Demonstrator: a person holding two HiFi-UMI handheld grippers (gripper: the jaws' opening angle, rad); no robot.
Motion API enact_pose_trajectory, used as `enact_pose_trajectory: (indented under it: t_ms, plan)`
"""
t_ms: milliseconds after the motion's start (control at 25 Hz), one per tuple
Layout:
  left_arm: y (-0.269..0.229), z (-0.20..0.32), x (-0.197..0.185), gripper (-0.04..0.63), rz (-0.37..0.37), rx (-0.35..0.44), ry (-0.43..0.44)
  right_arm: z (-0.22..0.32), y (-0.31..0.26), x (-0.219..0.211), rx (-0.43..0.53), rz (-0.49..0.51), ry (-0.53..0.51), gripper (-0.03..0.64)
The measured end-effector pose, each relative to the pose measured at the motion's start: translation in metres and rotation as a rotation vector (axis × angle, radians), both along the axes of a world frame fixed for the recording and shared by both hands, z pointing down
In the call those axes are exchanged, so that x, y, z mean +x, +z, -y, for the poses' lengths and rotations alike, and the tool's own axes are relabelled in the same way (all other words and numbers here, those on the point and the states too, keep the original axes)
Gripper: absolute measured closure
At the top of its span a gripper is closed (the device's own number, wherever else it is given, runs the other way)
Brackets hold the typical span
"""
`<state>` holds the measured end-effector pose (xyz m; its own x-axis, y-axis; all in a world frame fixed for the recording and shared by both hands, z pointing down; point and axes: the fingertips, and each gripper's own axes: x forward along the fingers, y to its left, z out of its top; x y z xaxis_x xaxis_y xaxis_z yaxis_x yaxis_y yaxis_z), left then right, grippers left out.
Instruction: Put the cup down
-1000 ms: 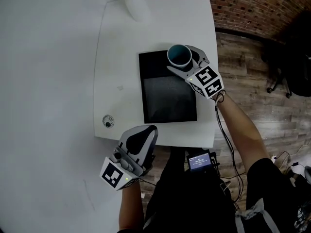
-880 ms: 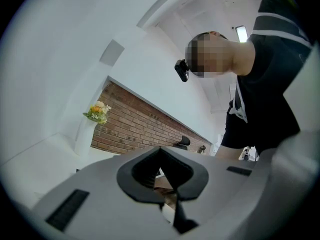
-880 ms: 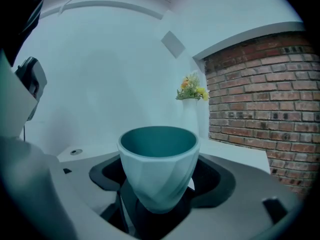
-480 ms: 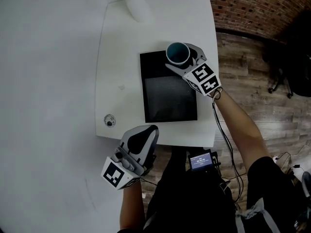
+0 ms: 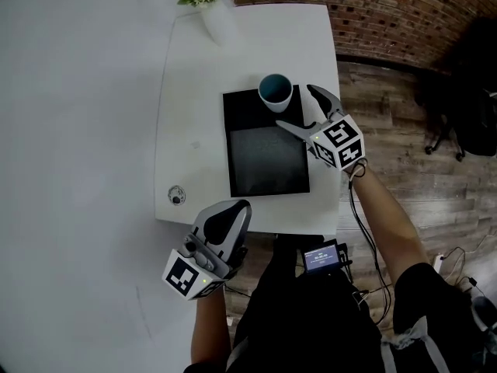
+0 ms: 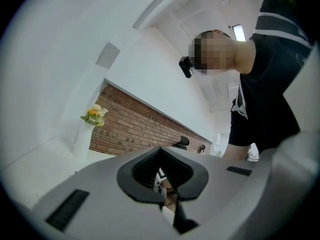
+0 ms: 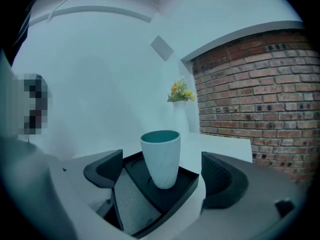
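A white ribbed cup (image 5: 275, 92) with a teal inside stands upright on the far right corner of the black tray (image 5: 241, 107). My right gripper (image 5: 297, 107) is just to its near right, open. Its jaws have just been opening, and the pads are clear of the cup. In the right gripper view the cup (image 7: 161, 156) stands on the tray (image 7: 172, 196) ahead of the right gripper (image 7: 162, 174), with a gap to each finger. My left gripper (image 5: 237, 212) hovers shut and empty at the table's near edge, and its closed jaws fill the left gripper view (image 6: 162, 176).
The tray lies on a white table (image 5: 194, 92). A white vase of flowers (image 5: 210, 2) stands at the far edge, and a small round object (image 5: 178, 198) lies near the front left corner. Right of the table are wooden floor (image 5: 396, 130), a brick wall and a dark chair (image 5: 466, 99).
The right gripper has let go of the cup and drawn back to the near right with wider jaws. The cup stays standing on the tray corner. The left gripper has not moved.
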<state>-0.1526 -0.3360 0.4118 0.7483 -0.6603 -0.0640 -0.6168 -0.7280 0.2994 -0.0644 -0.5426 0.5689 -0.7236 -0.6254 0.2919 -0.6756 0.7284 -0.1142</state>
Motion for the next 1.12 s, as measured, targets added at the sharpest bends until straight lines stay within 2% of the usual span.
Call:
enact_pose_trajectory:
  t_ms: [160, 280, 400, 480, 520, 600, 680, 840, 1120]
  plan:
    - [0.021, 0.001, -0.002, 0.586, 0.128, -0.067, -0.039, -0.041, -0.032, 0.022, -0.019, 0.110, 0.031, 0.138]
    - [0.027, -0.001, 0.003, 0.573, 0.164, -0.104, -0.052, -0.075, -0.060, 0.029, -0.029, 0.188, 0.020, 0.140]
    - [0.026, -0.007, 0.013, 0.459, 0.184, -0.115, -0.030, -0.106, -0.087, 0.028, -0.043, 0.257, -0.022, 0.143]
    - [0.028, -0.013, 0.019, 0.411, 0.209, -0.121, -0.020, -0.126, -0.098, 0.026, -0.056, 0.268, -0.044, 0.161]
    - [0.029, -0.016, 0.021, 0.384, 0.216, -0.127, -0.016, -0.136, -0.102, 0.026, -0.065, 0.265, -0.049, 0.194]
    - [0.029, -0.022, 0.025, 0.351, 0.223, -0.138, -0.009, -0.157, -0.110, 0.027, -0.072, 0.251, -0.045, 0.360]
    - [0.026, -0.027, 0.027, 0.342, 0.223, -0.133, -0.003, -0.177, -0.116, 0.028, -0.068, 0.232, -0.044, 0.439]
    - [0.014, -0.031, 0.033, 0.341, 0.208, -0.100, 0.014, -0.207, -0.133, 0.040, -0.049, 0.206, -0.037, 0.532]
    - [-0.006, -0.033, 0.043, 0.344, 0.136, -0.040, 0.060, -0.232, -0.149, 0.056, -0.030, 0.164, -0.003, 0.577]
